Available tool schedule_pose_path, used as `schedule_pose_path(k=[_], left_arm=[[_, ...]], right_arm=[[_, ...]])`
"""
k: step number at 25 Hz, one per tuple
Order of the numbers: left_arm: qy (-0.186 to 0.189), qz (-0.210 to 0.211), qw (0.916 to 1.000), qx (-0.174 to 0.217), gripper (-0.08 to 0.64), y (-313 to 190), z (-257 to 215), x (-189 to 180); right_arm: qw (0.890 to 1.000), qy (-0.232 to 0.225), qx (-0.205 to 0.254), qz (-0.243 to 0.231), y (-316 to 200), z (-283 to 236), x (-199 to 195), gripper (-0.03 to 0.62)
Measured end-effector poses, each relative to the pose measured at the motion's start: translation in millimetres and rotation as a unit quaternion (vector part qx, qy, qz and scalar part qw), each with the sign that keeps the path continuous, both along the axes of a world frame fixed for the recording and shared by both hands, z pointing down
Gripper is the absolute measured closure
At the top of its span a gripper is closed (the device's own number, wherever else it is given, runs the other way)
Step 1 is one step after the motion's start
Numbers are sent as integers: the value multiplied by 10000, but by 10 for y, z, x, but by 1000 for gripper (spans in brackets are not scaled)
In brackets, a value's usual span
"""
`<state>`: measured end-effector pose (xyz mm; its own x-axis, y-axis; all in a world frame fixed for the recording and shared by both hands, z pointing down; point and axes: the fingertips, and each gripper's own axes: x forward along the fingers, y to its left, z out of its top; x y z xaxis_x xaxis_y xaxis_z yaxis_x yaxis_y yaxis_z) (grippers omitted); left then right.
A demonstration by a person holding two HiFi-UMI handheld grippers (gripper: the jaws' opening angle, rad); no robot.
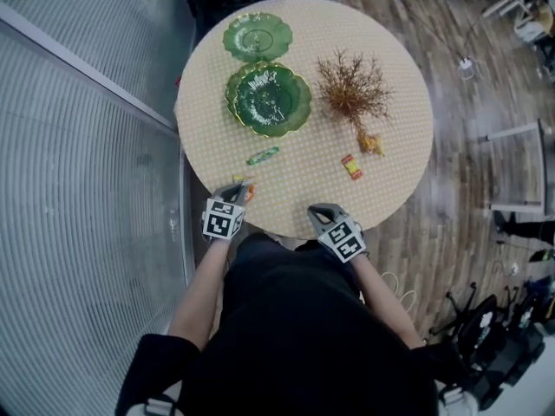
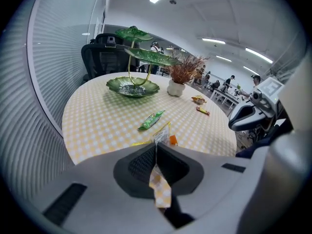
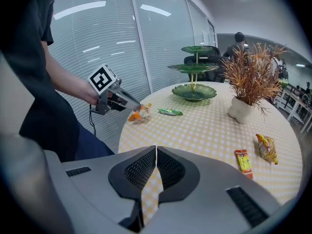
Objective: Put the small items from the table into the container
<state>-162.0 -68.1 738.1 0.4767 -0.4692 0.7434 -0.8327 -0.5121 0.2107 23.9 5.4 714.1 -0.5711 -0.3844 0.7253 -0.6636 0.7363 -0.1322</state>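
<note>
Currently left gripper point(image 1: 238, 191) fingers clamped on an orange-yellow snack packet point(image 2: 164, 136), well apart from the green tiered dish point(image 1: 269, 100), on its near side; right gripper point(image 1: 319, 211) fingers together, empty.

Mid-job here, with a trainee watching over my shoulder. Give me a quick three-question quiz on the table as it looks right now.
1. True or false: the right hand-held gripper is shut and empty.
2. The left hand-held gripper grips: A) green packet, B) orange packet, C) red packet?
3. What colour is the packet nearest the white vase?
Key: 1 true; 2 B, the orange packet; 3 the yellow packet.
</note>
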Motion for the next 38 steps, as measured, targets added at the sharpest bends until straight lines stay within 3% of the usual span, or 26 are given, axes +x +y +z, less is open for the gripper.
schedule_pose_path(k=[13,20,28,38], left_arm=[[166,209,9991,327,550,285,-416,50],[272,291,9972,626,550,200,-637,64],[401,404,9915,1167,550,-118,-1079,160],[428,528,9784,1951,551,-766,-1812,309]], right_arm=[[9997,-123,163,122,99,18,-90,565],[9994,-124,196,252,86,25,-37,565],[9983,-178,388,399,-48,-94,18,565],[9963,-301,623,509,-305,-251,-1,565]])
